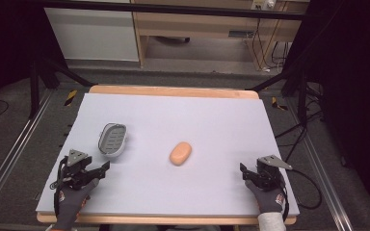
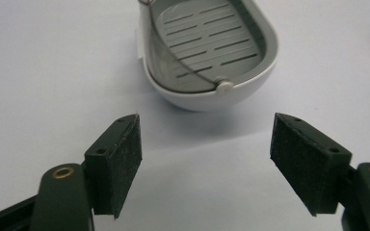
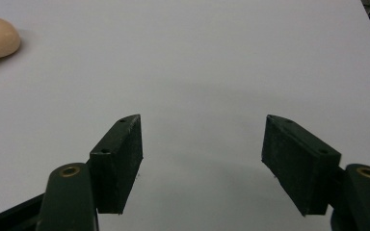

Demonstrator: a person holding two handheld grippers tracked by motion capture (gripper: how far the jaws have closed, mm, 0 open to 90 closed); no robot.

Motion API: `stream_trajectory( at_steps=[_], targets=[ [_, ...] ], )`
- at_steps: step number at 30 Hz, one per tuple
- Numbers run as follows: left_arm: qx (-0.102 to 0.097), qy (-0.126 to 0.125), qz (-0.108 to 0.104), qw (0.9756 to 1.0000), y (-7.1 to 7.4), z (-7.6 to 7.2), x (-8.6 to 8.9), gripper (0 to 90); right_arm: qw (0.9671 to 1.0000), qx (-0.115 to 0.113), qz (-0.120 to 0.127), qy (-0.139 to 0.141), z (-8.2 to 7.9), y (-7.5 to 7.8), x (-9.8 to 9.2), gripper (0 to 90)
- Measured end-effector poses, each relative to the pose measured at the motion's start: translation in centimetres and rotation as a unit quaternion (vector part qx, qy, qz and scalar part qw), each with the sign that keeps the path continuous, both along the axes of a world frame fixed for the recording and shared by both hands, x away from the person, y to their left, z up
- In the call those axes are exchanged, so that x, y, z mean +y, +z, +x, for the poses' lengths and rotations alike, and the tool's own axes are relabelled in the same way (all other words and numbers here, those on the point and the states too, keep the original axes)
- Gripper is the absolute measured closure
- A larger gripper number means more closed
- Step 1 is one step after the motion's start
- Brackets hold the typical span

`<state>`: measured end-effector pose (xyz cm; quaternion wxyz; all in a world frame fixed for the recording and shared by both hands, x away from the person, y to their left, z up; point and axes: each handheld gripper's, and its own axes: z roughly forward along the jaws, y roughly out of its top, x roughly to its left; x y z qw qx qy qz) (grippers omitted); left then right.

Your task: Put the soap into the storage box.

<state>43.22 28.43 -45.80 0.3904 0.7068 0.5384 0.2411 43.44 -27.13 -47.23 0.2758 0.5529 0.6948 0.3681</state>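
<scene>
Both tools, left tool (image 2: 204, 144) and right tool (image 3: 202, 144), rest with jaws apart, empty. Soap (image 1: 180, 153) lies mid-table, soap dish (image 1: 112, 139) left. Grip soap across its short width, squarely.

Grey gloves with red trim, black jaws, brass screws.
</scene>
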Motion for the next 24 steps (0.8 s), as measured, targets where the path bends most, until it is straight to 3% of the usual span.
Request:
stream_trajectory(
  at_steps=[24],
  targets=[
    [-0.004,-0.045,0.002,0.999,1.1,-0.7,-3.5,29.3,0.9999,-0.004,-0.005,0.01,-0.4,0.0,0.8,34.1]
  ],
)
